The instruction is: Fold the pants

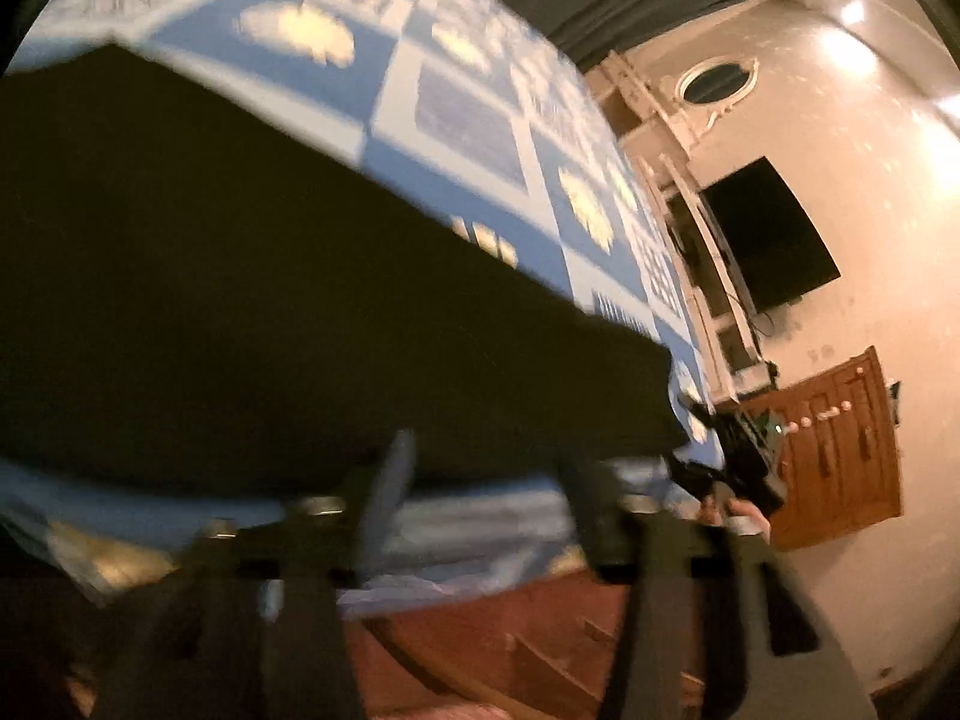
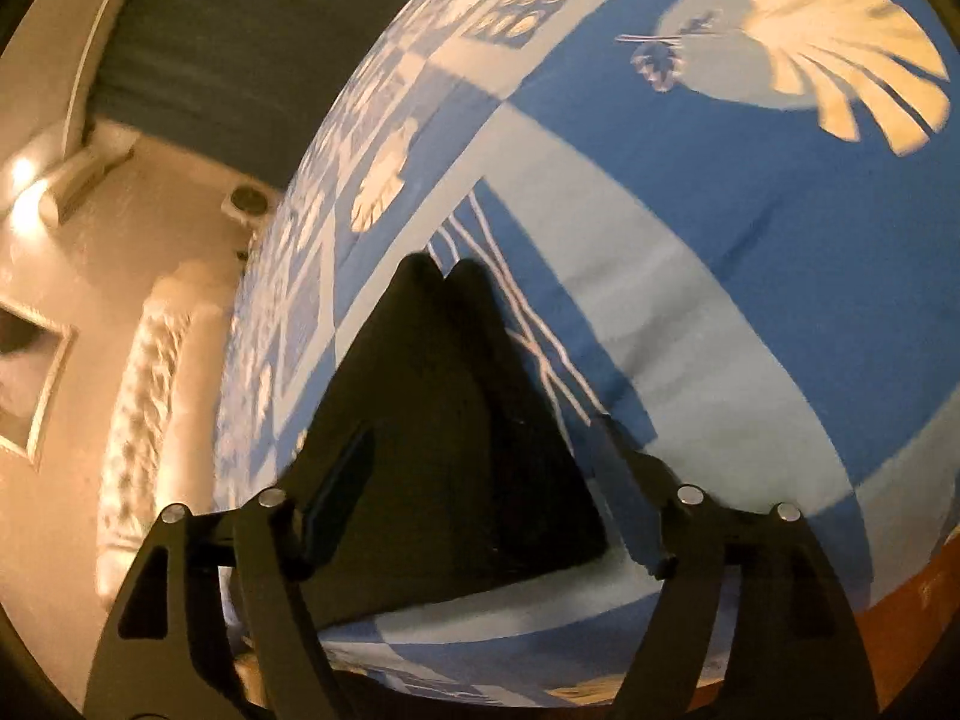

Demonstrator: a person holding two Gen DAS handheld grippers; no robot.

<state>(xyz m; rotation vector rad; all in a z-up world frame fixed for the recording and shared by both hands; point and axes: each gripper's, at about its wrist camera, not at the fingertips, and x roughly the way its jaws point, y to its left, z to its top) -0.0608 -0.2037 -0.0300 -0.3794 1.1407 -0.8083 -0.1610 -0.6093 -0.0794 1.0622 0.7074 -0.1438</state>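
**Basically: dark pants flat on bed, both hand-held grippers spread and holding nothing**

Pants [image 2: 444, 420] lie spread on the bed [image 2: 750, 276], over its blue patterned sheet. In the right wrist view the two legs run side by side away from the camera, cuffs at the far end, nearer edge lying between the fingers of the right hand-held gripper [image 2: 486, 516]. Its jaws stand wide apart, one either side of the pants, nothing clamped. Whether the tips touch cloth, cannot tell.

Left wrist view is blurred. Pants [image 1: 270, 300] fill the frame as one wide dark slab, and the left hand-held gripper [image 1: 486, 480] sits at their near edge, by the bed's side. Jaws wide too, no cloth visibly pinched.

Handling, judged: soft, limp fabric, light, not fragile, probably not slippery. It will sag and drape once lifted, so a single pinch would bunch it. Best hold looks like a pinch on a hem or corner, both layers together, one gripper per corner along the same edge, then carry that edge over towards the opposite end.
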